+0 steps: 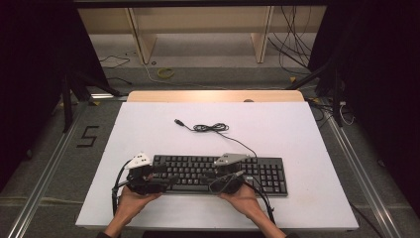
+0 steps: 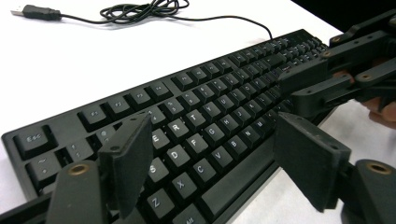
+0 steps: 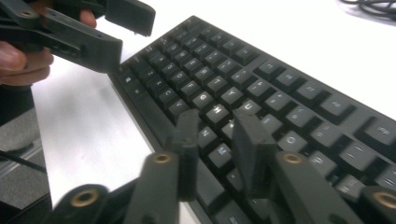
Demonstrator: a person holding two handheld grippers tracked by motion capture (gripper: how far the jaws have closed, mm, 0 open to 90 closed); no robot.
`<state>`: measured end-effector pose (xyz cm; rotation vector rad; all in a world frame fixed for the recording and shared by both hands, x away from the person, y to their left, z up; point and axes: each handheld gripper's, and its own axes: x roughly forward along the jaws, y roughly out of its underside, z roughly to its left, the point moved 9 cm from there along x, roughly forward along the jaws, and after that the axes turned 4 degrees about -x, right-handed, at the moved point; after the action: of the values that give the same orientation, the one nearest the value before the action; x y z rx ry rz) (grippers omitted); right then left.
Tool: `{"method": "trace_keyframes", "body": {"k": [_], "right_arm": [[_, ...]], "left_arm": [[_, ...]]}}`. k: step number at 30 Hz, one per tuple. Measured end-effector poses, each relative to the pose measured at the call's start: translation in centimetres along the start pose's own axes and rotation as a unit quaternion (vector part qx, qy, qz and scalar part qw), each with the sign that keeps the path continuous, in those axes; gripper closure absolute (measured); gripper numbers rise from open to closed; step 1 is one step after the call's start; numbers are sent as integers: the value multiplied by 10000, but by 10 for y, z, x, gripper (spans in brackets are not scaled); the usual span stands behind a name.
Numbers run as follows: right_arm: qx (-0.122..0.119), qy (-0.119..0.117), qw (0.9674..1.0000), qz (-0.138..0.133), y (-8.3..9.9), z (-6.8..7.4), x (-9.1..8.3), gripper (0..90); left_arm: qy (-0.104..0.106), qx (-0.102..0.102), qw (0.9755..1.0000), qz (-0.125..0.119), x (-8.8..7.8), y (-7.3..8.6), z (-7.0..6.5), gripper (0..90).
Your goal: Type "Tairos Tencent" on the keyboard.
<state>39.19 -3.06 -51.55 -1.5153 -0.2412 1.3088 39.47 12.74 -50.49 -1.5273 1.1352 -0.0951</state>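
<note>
**Two grippers over a keyboard**

Black keyboard (image 1: 218,173) lies flat near the front edge of the white table (image 1: 297,134); its cable (image 1: 210,128) sits coiled behind it; left gripper (image 2: 212,158), jaws wide apart, nothing between; right gripper (image 3: 215,149), jaws slightly apart above the keys, gripping nothing.

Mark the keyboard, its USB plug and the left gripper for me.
keyboard (image 1: 267,173), high view, on the number pad at its right end.
USB plug (image 2: 41,12), left gripper view, on the black plug body.
left gripper (image 2: 215,161), left gripper view, midway between its fingers.
</note>
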Motion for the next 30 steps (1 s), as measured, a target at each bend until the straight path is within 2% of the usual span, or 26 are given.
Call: {"method": "trace_keyframes", "body": {"k": [2,5,9,16,18,24,26,30], "right_arm": [[41,75,10000,-43,0,-3,-6,597],[114,83,9997,-189,0,-7,-16,562],[162,125,9992,-329,2,-11,-30,505],[237,185,9986,-442,8,-16,-45,411],[229,209,9984,-469,9,-16,-47,395],[204,204,9983,-500,11,-14,-52,369],[184,222,9983,-502,12,-14,-53,363],[188,255,9982,-509,15,-16,-57,355]], "left_arm": [[0,48,10000,63,3,-1,0,309],[14,19,9999,132,8,-3,-1,355],[37,90,9997,226,13,-7,-3,434],[10,177,9986,505,27,-9,-2,585],[-17,248,9980,579,30,-10,-1,630],[-77,291,9968,736,39,-9,2,749],[-97,370,9962,784,41,-10,2,778],[-135,390,9956,844,46,-12,1,834]]}}
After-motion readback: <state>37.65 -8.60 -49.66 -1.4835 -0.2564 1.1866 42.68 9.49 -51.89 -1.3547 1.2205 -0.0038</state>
